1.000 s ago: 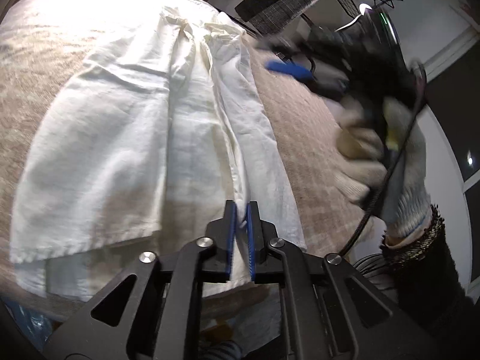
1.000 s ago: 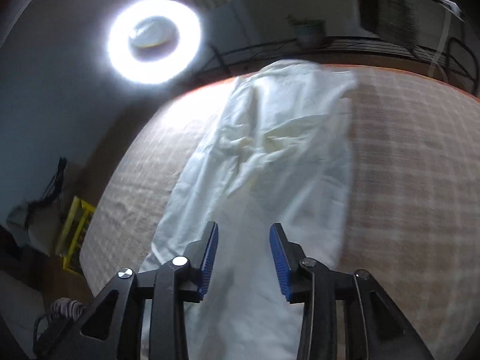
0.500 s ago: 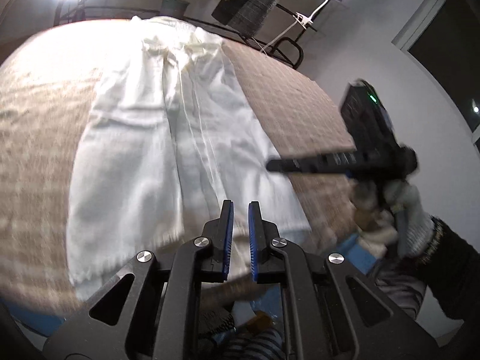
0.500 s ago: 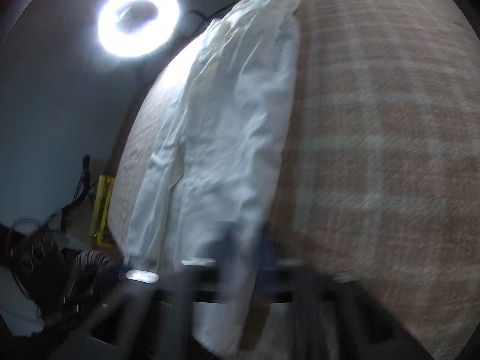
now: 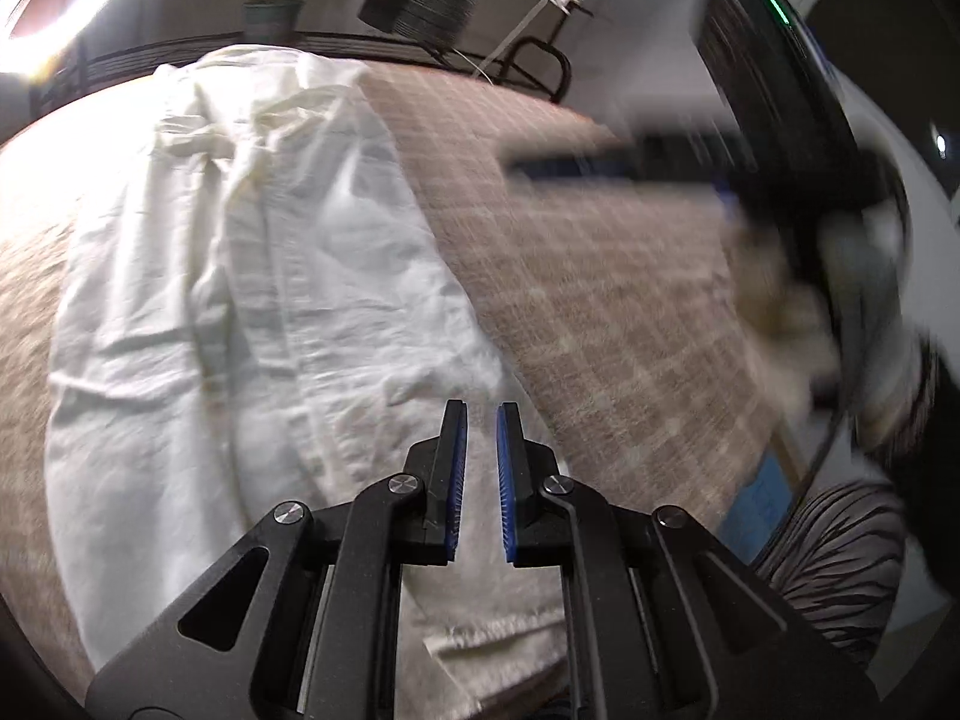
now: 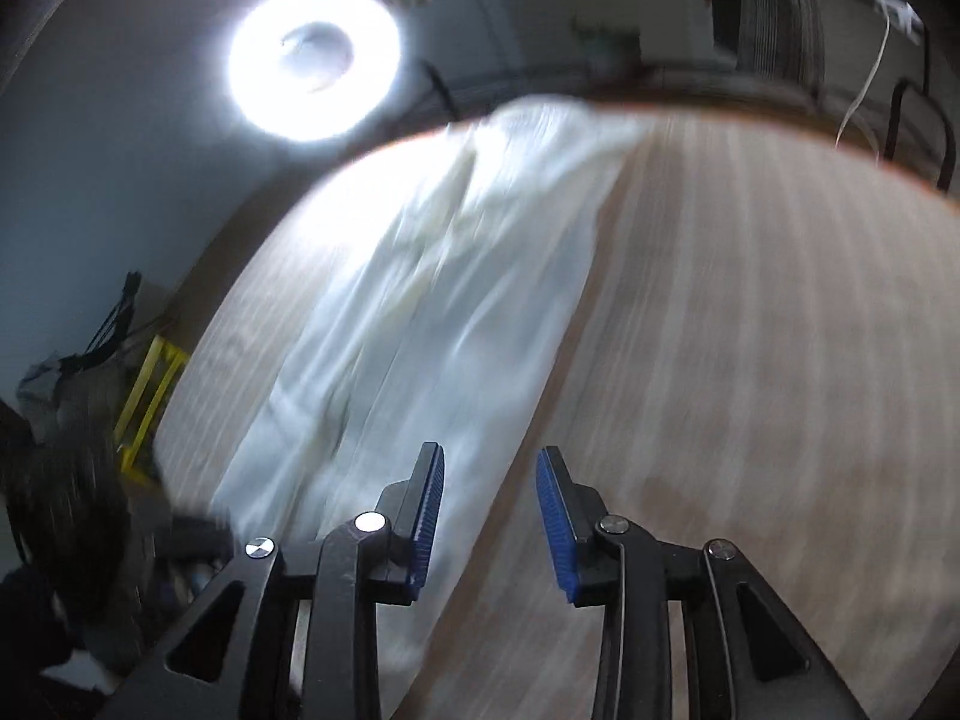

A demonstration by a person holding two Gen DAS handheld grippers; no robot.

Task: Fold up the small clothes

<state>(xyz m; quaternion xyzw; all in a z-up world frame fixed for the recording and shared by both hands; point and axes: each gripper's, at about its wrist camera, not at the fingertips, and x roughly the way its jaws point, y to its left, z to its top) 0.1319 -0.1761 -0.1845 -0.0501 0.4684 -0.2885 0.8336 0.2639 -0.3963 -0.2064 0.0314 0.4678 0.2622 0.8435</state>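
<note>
While the white garment (image 5: 258, 300) lies stretched lengthwise on the plaid-covered table (image 5: 600, 300), reaching its far edge, the left gripper (image 5: 480, 420) hangs over the near hem – jaws nearly together, empty. The right gripper (image 6: 489, 480) is opening – nothing between its pads.

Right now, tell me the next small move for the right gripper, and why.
Probably lower the right gripper onto the near right edge of the long white cloth garment and close. Its jaws are opening with nothing between them, and the garment lies lengthwise, unfolded, on the checked beige cover.
</note>
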